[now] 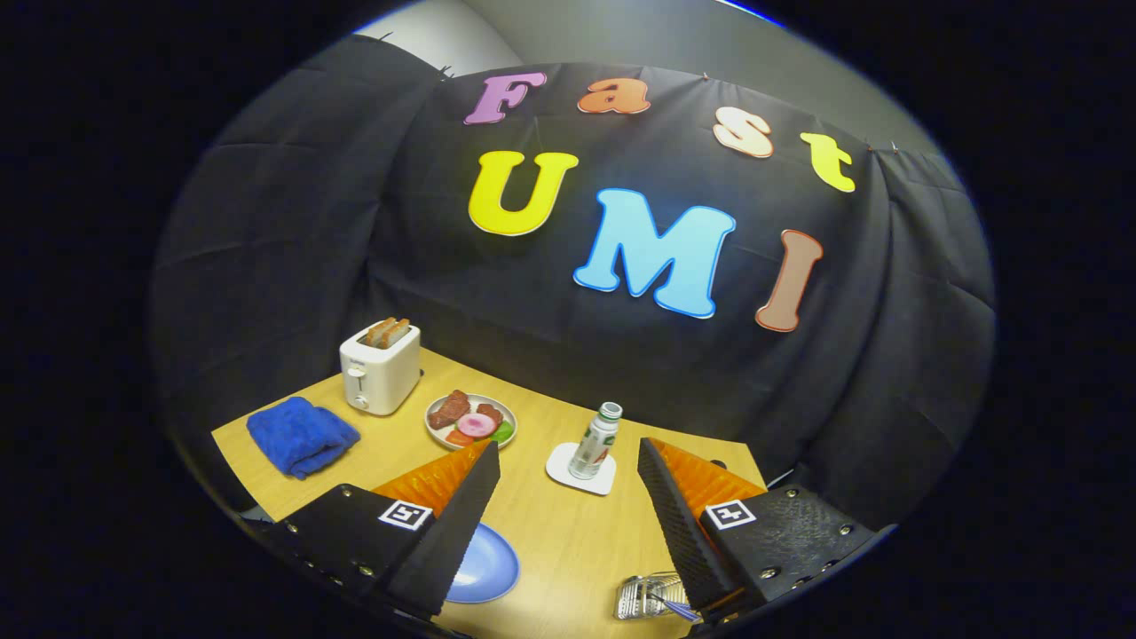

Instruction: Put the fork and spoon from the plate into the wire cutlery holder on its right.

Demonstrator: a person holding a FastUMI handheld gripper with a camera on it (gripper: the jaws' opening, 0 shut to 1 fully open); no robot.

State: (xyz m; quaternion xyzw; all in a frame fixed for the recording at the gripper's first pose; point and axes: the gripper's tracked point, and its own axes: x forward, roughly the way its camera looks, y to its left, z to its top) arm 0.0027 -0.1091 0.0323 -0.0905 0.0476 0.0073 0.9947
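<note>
Two fingers of the gripper (568, 461) stand wide apart and empty, raised above the wooden surface (568, 532); the blue plate (486, 564) lies under the left finger, and the wire cutlery holder (646, 596) sits beside the right finger with a utensil handle seemingly inside, though fork or spoon cannot be told; beyond wait a bottle (595, 440) on its coaster, a food plate (470, 421), a toaster (380, 366) and a blue cloth (300, 435)
</note>
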